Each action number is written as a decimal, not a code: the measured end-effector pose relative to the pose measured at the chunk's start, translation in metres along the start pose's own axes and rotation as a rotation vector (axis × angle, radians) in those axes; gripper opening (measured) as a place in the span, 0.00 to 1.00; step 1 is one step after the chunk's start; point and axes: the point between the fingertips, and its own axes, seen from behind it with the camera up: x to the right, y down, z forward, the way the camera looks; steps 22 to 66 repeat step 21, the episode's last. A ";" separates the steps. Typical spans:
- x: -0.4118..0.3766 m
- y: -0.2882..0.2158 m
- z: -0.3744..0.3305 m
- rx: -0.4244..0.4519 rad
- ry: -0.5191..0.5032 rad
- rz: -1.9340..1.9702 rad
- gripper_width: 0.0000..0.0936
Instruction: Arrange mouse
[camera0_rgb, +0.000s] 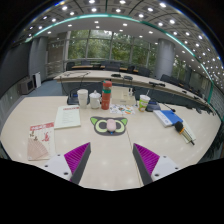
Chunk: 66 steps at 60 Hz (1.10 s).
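Note:
A small dark mouse (108, 125) lies on a light green mat with pink corners (97, 121) in the middle of the pale table (110, 160). My gripper (112, 150) is held back from it, over the bare tabletop, and is open. Its magenta pads (76, 155) stand wide apart with nothing between them. The mouse and its mat lie just beyond the fingertips, roughly in line with the gap.
Behind the mat stand two white cups (82, 97), an orange bottle (106, 95) and another cup (144, 101). A white booklet (68, 117) and a red-printed packet (40, 136) lie left; a blue item (168, 117) and a pen (188, 133) lie right.

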 end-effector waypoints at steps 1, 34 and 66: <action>-0.001 0.001 -0.005 0.001 0.002 0.003 0.91; -0.014 0.008 -0.046 0.027 -0.004 0.029 0.91; -0.014 0.008 -0.046 0.027 -0.004 0.029 0.91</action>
